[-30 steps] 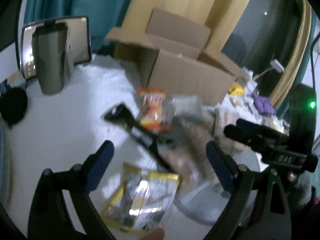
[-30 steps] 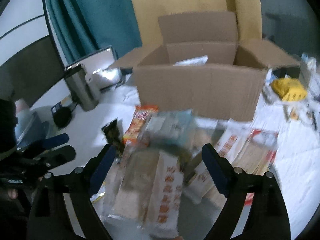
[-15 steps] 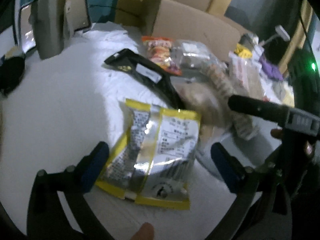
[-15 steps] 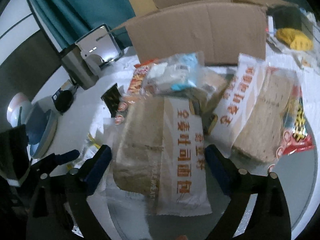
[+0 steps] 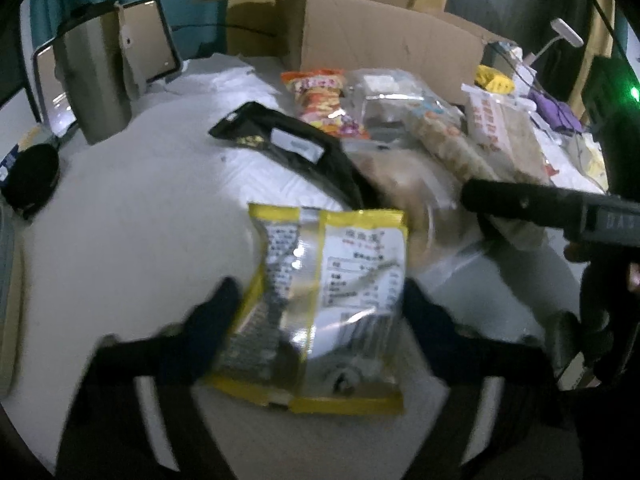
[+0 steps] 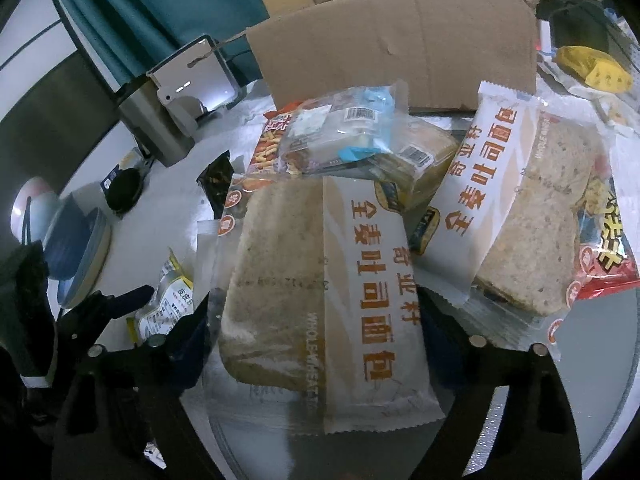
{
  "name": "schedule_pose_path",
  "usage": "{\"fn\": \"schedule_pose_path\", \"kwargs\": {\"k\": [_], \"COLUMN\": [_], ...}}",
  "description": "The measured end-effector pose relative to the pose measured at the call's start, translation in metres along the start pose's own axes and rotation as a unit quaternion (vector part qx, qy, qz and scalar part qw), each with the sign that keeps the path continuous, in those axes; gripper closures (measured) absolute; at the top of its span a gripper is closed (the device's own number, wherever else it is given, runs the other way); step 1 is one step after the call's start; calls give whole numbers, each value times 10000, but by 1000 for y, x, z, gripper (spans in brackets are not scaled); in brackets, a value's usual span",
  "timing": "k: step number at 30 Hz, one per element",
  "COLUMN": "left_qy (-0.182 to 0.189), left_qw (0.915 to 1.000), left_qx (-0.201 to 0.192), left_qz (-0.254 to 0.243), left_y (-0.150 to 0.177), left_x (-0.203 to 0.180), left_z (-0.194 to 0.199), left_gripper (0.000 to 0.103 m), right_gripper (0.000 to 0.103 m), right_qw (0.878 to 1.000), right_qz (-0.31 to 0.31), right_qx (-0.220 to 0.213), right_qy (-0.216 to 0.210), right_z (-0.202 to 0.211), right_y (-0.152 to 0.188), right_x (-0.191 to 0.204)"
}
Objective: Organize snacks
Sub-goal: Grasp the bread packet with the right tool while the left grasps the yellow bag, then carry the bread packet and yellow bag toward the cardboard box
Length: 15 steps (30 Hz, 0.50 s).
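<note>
Left wrist view: the left gripper [image 5: 316, 304] straddles the yellow packet [image 5: 320, 304], its jaws just closing in, fingers [image 5: 216, 312] at the packet's edges; a firm pinch cannot be told. The packet lies nearer than the box [image 5: 360, 36]. The right gripper [image 6: 316, 320], spread and narrowing, brackets the bread loaf [image 6: 320, 288], below the box [image 6: 392, 40].

Yellow-edged silver snack packet [image 5: 320, 304] flat on the white table, back side up; wholewheat bread pack [image 6: 320, 292] lying lengthwise, snack pile behind, cardboard box [image 6: 400, 48] beyond.
</note>
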<state>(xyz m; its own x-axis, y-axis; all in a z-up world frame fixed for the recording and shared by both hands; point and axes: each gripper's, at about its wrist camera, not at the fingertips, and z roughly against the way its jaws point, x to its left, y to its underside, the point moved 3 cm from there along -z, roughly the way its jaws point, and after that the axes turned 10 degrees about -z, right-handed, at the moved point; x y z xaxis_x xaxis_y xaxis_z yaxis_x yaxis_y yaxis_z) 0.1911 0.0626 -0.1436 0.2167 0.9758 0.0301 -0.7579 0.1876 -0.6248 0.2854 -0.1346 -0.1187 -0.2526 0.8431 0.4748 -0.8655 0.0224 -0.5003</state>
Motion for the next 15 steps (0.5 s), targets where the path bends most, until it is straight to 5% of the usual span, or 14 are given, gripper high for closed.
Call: {"fn": "schedule_pose_path", "kwargs": {"k": [4, 15], "left_qy": [74, 140], "left_qw": [9998, 9989], "left_qx": [-42, -278], "left_qz": [190, 355], "left_y": [-1, -11], "left_x": [5, 4], "left_z": [5, 30], "left_gripper": [50, 54], "right_gripper": [17, 18], "right_qw": [9999, 9987], "right_qz": [141, 355], "right_qx": [-22, -260], "right_qy": [-18, -257], "right_z": [4, 31], "right_y": [1, -6], "right_x": [2, 12]}}
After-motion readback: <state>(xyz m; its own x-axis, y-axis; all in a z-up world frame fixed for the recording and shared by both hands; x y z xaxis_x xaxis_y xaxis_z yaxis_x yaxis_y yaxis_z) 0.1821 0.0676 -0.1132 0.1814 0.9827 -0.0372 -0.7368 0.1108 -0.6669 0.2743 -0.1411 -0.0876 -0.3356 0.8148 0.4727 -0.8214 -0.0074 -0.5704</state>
